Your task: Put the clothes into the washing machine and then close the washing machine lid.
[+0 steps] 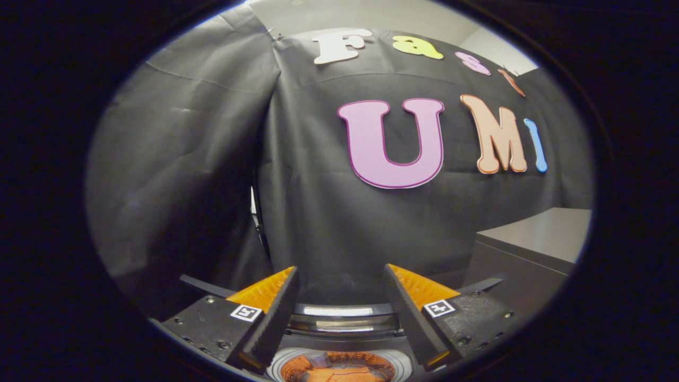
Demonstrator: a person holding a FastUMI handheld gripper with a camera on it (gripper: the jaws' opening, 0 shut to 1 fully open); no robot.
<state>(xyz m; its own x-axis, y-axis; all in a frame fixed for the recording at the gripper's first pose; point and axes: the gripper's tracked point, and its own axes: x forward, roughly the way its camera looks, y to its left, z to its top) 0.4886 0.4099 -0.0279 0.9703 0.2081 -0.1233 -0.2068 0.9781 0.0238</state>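
My gripper [339, 297] stands open, its two black and orange fingers [276, 313] spread wide with nothing between them. Below and between the fingers I see the washing machine's round opening [339, 366] with orange clothes [339, 374] lying inside the drum. Just ahead of the fingertips the raised lid's shiny curved edge [342, 317] stands up behind the opening. The rest of the machine is hidden under the fingers.
The booth's black cloth wall [329, 212] hangs close behind the machine. A grey cabinet or counter [536, 239] stands to the right of the fingers, with its flat top at about the fingertips' height.
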